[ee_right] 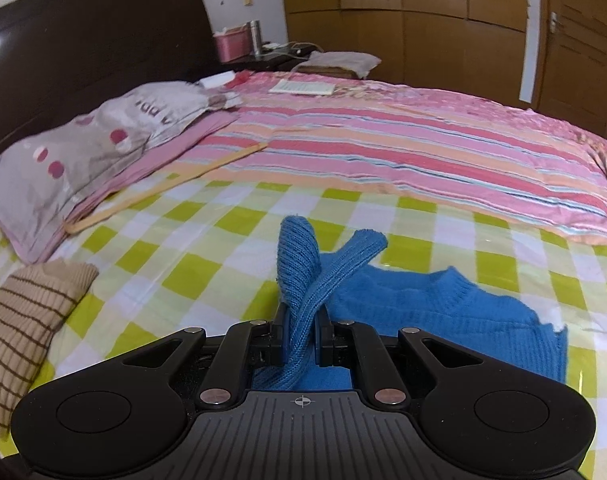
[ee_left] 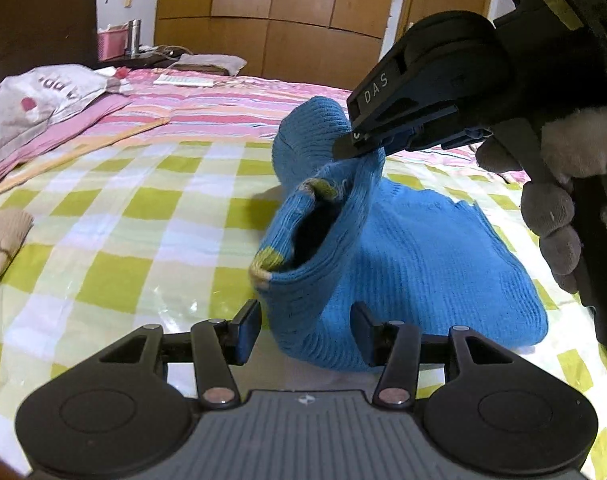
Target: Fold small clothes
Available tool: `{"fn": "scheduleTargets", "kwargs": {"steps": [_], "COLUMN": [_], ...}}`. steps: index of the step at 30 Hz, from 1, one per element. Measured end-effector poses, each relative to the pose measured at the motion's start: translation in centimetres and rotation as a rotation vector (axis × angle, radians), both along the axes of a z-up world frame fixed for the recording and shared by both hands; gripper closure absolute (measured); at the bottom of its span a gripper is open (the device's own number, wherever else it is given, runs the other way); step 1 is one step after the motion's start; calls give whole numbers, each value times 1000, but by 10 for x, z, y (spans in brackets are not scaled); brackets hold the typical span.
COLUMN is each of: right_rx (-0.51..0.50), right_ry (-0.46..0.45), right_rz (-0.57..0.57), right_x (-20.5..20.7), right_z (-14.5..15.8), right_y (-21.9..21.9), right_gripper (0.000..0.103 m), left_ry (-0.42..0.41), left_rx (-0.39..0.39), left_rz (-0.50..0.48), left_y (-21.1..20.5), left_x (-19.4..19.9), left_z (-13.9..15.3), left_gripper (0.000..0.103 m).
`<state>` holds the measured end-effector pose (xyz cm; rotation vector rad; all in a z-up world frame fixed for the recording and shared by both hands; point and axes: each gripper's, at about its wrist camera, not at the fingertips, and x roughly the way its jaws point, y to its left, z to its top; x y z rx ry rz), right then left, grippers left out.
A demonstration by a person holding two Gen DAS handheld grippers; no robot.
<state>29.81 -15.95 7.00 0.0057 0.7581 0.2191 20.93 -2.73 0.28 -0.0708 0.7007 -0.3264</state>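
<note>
A blue knit sweater (ee_left: 423,260) lies on the green-and-white checked sheet (ee_left: 123,208). One sleeve is lifted, and its cuff (ee_left: 271,260) with yellow-green stripes hangs open toward me. My right gripper (ee_left: 353,146), held by a grey-gloved hand (ee_left: 551,216), pinches that sleeve from the upper right. In the right wrist view the right gripper (ee_right: 301,332) is shut on the ribbed sleeve (ee_right: 303,264), and the sweater body (ee_right: 443,312) lies beyond it. My left gripper (ee_left: 305,332) is open at the sweater's near edge. Fabric lies between its pads (ee_left: 249,328), which do not press on it.
A folded beige striped garment (ee_right: 27,320) lies at the left edge of the checked sheet. A grey pillow (ee_right: 83,152) and a thin wooden stick (ee_right: 163,188) lie behind it on the pink striped bedspread (ee_right: 423,148). A dark headboard and wooden wardrobes stand at the back.
</note>
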Motion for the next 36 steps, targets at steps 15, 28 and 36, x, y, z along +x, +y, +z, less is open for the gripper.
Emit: {"fn": "scheduleTargets", "kwargs": {"steps": [15, 28, 36], "right_rx": [138, 199, 224], "right_ry": [-8, -8, 29], "right_rz": [-110, -255, -293], "right_x": [-12, -27, -31], "right_z": [-1, -27, -67], "right_y": [-87, -189, -217], "right_gripper": [93, 93, 93], "left_ry": [-120, -113, -85], "left_rx": [97, 130, 190], "left_rz": [-130, -292, -345], "left_y": [-69, -158, -183], "left_x": [-11, -10, -12], "left_z": [19, 8, -17], "left_gripper": [82, 83, 83]}}
